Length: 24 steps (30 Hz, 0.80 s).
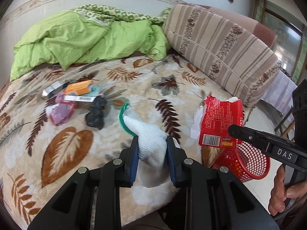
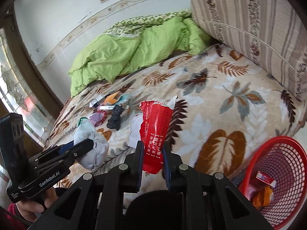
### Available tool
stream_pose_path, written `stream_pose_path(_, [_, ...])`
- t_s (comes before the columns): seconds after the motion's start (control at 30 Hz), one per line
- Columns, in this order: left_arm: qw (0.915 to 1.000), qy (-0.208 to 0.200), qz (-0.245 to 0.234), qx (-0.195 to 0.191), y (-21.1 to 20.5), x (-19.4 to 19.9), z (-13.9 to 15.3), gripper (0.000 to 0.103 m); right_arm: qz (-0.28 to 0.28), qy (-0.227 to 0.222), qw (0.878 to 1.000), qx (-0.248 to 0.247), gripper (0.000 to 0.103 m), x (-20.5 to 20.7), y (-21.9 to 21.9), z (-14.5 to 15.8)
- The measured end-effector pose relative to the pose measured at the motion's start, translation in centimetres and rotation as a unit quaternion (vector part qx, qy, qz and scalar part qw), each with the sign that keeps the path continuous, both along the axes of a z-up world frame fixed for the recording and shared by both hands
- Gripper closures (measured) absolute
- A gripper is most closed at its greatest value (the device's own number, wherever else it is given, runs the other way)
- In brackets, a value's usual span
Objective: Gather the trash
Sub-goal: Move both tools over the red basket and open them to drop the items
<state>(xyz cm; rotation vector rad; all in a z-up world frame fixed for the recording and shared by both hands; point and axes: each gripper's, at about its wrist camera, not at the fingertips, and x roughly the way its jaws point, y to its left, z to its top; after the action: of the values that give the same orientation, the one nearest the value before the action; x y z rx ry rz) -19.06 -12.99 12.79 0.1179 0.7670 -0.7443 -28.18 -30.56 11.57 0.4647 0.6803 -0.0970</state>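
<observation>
Trash is held in both claws above the bed: left claw (image 1: 152, 149) pinches a white knitted glove (image 1: 151, 140), right claw (image 2: 153, 161) grips a torn red paper wrapper (image 2: 155, 132). Red plastic mesh basket (image 2: 284, 174) waits at four o'clock; the floppy wrapper could miss its rim.

Knitted cotton glove (image 1: 151, 140), glossy torn red foil wrapper (image 2: 155, 132), plush blanket (image 1: 172, 84), red plastic mesh basket (image 2: 284, 174).

Basket (image 2: 276, 174) beside bed (image 2: 220, 103); trash pile (image 2: 109, 109) before quilt (image 2: 134, 51).
</observation>
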Motion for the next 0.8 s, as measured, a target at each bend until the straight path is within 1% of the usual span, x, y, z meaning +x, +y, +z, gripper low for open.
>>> stream_pose_path(0.1, [0.9995,0.006,-0.032,-0.002,-2.5,-0.7,0.2,0.077,-0.029,0.002,1.0,0.002,0.084,-1.8,-2.0,0.3])
stream_pose_path(0.2, [0.9972,0.009,-0.074,-0.004,-5.5,-2.1,0.7,0.077,-0.071,0.007,0.997,-0.001,0.084,-4.8,-4.7,0.5])
stream_pose_path(0.27, [0.9941,0.013,-0.107,-0.006,-8.0,-3.2,0.9,0.077,-0.11,0.012,0.994,-0.001,0.084,-7.4,-7.1,0.5])
stream_pose_path(0.43, [0.9828,0.03,-0.183,0.001,-14.3,-6.3,0.9,0.077,-0.188,0.025,0.982,0.002,0.084,-12.6,-11.7,0.4])
stream_pose_path(0.5, [0.9769,0.04,-0.21,0.005,-16.7,-7.5,0.5,0.077,-0.208,0.031,0.978,0.002,0.084,-14.1,-12.9,0.2])
stream_pose_path(0.6, [0.9696,0.052,-0.239,0.01,-19.9,-9.2,0.0,0.075,-0.231,0.039,0.972,0.006,0.083,-16.0,-14.4,-0.1])
stream_pose_path(0.67, [0.9667,0.054,-0.25,0.01,-21.5,-10.0,-0.2,0.061,-0.238,0.045,0.97,0.007,0.081,-16.5,-14.9,-0.3])
stream_pose_path(0.7, [0.9669,0.05,-0.25,0.01,-22.2,-10.3,-0.2,0.048,-0.242,0.049,0.969,0.008,0.081,-16.7,-15.1,-0.5])
stream_pose_path(0.73, [0.9674,0.048,-0.249,0.011,-22.7,-10.4,-0.2,0.043,-0.246,0.052,0.968,0.008,0.08,-17.0,-15.5,-0.6])
stream_pose_path(0.8, [0.9672,0.048,-0.249,0.011,-23.0,-10.4,-0.1,0.042,-0.249,0.052,0.967,0.012,0.078,-17.2,-15.8,-0.7])
